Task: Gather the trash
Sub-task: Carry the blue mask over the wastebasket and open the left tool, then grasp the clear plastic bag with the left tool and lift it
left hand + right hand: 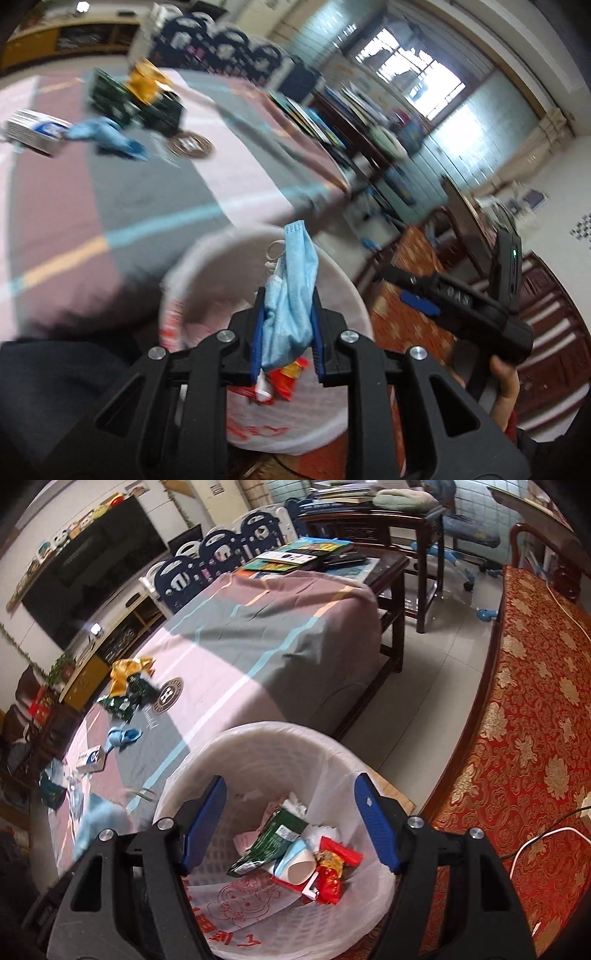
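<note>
1. Left wrist view: the left gripper (286, 328) pinches a blue face mask (293, 291) in nearly closed jaws, above the white bin (184, 266).
2. Right wrist view: the right gripper (291, 823) hangs wide open and empty over the bin (258, 738); wrappers (127, 690) lie on the table at ten o'clock.

Striped pink-and-grey tablecloth (258, 627) over the table; dark wooden side table (384, 572) strewn with booklets (295, 554); black television (96, 557) on the wall; red-and-gold patterned cushion (524, 709) alongside; white cable (535, 845) lying across it.
</note>
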### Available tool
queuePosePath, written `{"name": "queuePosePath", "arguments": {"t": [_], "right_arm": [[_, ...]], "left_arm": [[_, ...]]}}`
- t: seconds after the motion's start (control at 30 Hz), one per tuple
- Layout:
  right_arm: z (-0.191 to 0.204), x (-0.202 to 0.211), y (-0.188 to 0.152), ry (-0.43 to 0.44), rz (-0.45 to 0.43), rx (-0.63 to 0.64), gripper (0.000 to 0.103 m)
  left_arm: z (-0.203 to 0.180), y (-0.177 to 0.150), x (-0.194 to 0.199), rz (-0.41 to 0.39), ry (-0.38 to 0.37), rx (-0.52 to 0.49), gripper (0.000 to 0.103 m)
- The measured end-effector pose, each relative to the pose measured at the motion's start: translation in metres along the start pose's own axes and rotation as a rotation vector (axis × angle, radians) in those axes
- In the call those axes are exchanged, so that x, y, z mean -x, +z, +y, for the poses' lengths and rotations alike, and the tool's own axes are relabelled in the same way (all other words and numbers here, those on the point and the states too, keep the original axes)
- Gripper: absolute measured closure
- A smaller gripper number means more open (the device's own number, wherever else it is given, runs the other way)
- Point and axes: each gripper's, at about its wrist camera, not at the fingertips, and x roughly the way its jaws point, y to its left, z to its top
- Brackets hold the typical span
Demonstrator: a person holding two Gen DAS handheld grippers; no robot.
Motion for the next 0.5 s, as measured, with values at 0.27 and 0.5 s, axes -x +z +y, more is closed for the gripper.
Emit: {"name": "queuePosePath", "arguments": {"t": [0.27, 0.5], "right_arm": [[-0.026, -0.010, 0.002, -0.013, 0.028, -0.060, 0.029], [-0.018, -0.024, -0.001, -0.024, 0.051, -0.033, 0.029]], "left_arm": [[-0.003, -0.006, -0.031, 0.090, 0.062, 0.005, 0.017], [0.079, 0.038, 0.034, -0.187, 0.561, 0.094, 0.017]]}}
